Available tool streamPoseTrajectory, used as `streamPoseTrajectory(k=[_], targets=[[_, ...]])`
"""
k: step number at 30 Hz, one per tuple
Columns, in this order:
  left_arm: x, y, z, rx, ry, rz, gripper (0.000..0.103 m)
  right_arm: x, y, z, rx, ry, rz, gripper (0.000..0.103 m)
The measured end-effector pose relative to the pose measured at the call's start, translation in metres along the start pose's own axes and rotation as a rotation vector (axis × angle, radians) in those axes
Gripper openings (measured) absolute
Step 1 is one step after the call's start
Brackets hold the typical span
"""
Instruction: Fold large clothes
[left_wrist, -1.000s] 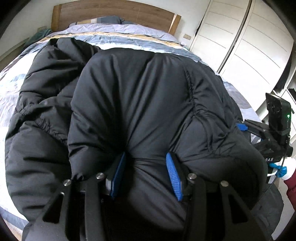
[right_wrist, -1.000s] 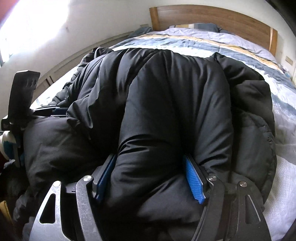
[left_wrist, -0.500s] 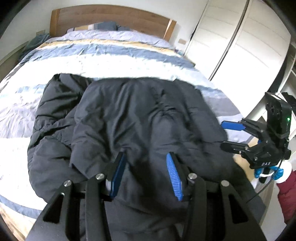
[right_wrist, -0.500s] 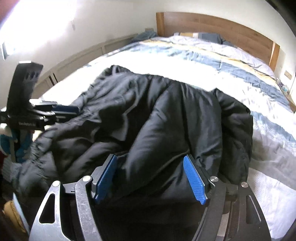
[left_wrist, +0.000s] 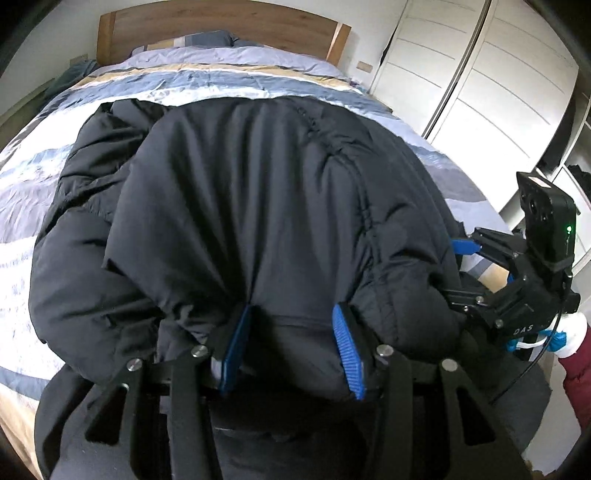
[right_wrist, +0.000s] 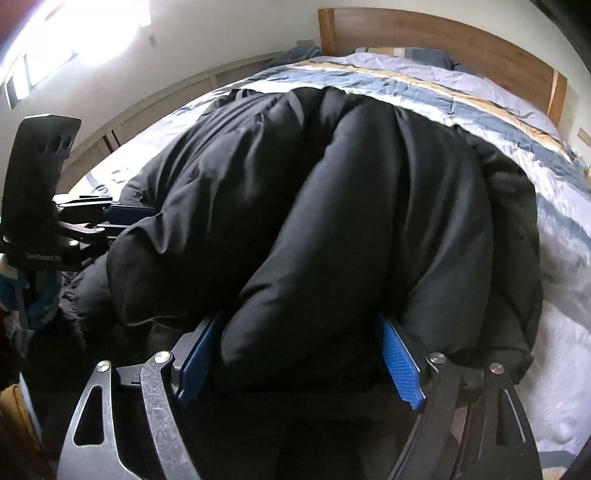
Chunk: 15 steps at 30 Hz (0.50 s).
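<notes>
A black puffy jacket (left_wrist: 258, 206) lies bunched on the bed (left_wrist: 33, 177), covering most of the near half of the striped duvet (right_wrist: 509, 122), its near edge drawn up to both grippers. The left gripper (left_wrist: 291, 339) has its blue pads (left_wrist: 347, 350) set apart with a thick fold of the jacket packed between them, the cloth bulging over and around both fingers, so it is pinching the jacket. The right gripper (right_wrist: 299, 358) does the same: its blue pads (right_wrist: 400, 365) stand wide with a fat padded roll of the jacket filling the gap and pressing against both. In the left view the right gripper (left_wrist: 465, 266) shows at the right edge, its fingers sunk into the jacket's side; in the right view the left gripper (right_wrist: 110, 221) shows at the left edge, likewise buried in the cloth. The jacket's far edge reaches about the middle of the bed, well short of the pillows (left_wrist: 207, 38) and the wooden headboard (left_wrist: 221, 22). White wardrobe doors (left_wrist: 491, 85) stand beyond the bed's right side, and a bright window (right_wrist: 55, 33) lights the wall on its left side
</notes>
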<state>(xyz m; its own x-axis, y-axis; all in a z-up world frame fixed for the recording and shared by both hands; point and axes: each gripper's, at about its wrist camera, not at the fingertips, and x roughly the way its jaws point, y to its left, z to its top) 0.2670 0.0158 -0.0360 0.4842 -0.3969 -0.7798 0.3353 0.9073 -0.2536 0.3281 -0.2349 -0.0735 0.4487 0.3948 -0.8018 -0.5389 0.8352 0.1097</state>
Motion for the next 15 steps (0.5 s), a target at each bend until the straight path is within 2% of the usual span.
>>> streamPoseTrajectory(k=[8, 15], targets=[[0.014, -0.003, -0.014, 0.009, -0.010, 0.055, 0.045, 0.016, -0.001, -0.013, -0.007, 0.019, -0.014, 0.081], [-0.001, -0.017, -0.013, 0.009, -0.018, 0.111, 0.045, 0.009, 0.006, -0.004, 0.020, 0.063, -0.055, 0.081]])
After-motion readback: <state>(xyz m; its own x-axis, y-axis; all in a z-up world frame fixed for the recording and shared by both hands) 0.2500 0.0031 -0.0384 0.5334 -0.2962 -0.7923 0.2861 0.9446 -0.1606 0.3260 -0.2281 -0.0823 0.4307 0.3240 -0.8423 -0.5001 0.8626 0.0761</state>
